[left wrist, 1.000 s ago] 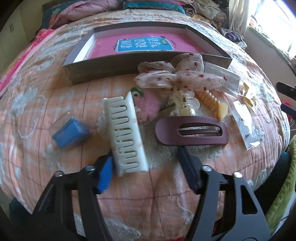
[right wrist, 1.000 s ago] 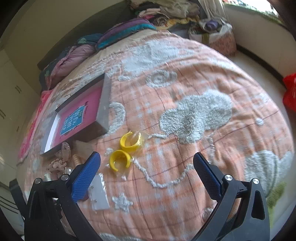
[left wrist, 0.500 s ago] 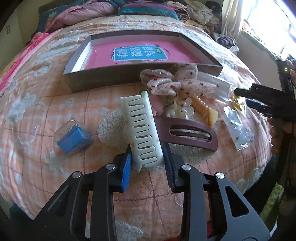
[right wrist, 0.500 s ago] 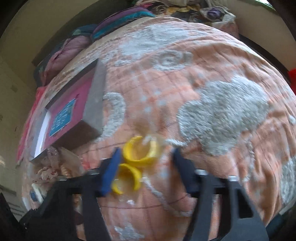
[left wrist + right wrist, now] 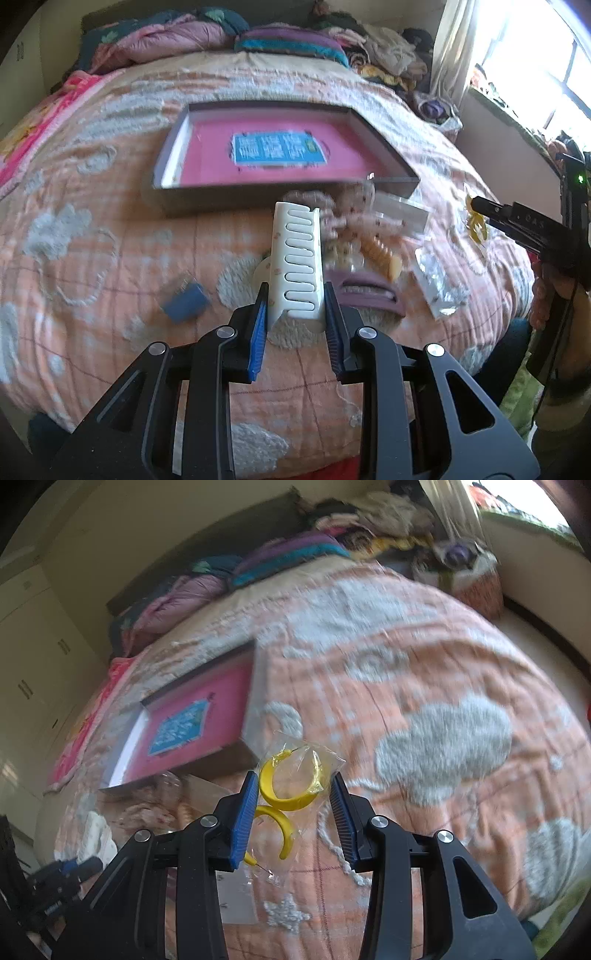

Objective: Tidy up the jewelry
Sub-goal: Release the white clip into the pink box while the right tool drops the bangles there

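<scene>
My left gripper [image 5: 294, 319] is shut on a white hair claw clip [image 5: 296, 262] and holds it lifted above the bed, pointing at the grey box with a pink floor [image 5: 266, 151]. My right gripper [image 5: 293, 805] is shut on a clear bag of yellow hoop earrings [image 5: 291, 782], raised off the blanket. The same box [image 5: 192, 727] lies to its left. The right gripper also shows in the left wrist view [image 5: 517, 225].
On the orange blanket [image 5: 92, 229] lie a mauve hair clip [image 5: 369, 291], a floral bow [image 5: 354, 218], an amber spiral clip [image 5: 384, 254], clear packets [image 5: 439, 284] and a small blue box [image 5: 184, 299]. Folded bedding [image 5: 207, 40] is piled at the head.
The left gripper closed on the white claw clip and lifted it. The right gripper moved down, closed on the earring bag and raised it.
</scene>
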`<move>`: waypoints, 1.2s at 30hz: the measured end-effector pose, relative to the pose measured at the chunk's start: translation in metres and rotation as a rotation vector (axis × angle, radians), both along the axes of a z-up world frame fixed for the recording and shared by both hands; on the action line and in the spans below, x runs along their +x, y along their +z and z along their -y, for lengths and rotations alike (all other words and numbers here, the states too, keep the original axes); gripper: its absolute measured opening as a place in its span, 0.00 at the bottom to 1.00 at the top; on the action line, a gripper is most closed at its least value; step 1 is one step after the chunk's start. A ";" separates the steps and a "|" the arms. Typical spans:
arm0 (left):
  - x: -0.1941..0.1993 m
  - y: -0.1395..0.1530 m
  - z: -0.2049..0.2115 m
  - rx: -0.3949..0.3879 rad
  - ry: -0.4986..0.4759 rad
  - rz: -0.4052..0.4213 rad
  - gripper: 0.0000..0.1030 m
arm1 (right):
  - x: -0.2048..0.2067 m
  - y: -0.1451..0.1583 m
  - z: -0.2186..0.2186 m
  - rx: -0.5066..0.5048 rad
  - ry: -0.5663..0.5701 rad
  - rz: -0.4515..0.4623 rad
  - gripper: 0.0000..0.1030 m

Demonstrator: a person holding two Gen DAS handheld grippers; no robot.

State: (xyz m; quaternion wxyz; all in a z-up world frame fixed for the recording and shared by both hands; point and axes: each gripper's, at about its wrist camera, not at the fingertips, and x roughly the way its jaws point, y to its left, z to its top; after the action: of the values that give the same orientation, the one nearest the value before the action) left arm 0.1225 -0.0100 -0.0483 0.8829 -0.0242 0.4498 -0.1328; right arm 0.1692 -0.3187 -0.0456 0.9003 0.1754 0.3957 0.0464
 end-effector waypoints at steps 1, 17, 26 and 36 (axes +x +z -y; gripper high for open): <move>0.001 0.003 -0.002 -0.008 0.000 0.005 0.19 | 0.000 0.005 -0.002 -0.002 0.008 0.011 0.37; 0.070 0.053 -0.026 -0.028 0.067 0.131 0.19 | 0.025 0.062 -0.053 -0.060 0.159 0.105 0.37; 0.127 0.043 -0.038 -0.007 0.133 0.094 0.19 | 0.049 0.094 -0.060 -0.121 0.173 0.150 0.37; 0.163 0.016 -0.040 0.061 0.145 0.028 0.19 | 0.101 0.062 -0.090 -0.133 0.222 0.064 0.37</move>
State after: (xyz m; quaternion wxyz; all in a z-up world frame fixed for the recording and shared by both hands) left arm 0.2859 0.0296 -0.0324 0.8966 -0.0279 0.4384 -0.0552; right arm 0.2705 -0.2287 0.0163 0.9113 0.0687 0.3862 0.1251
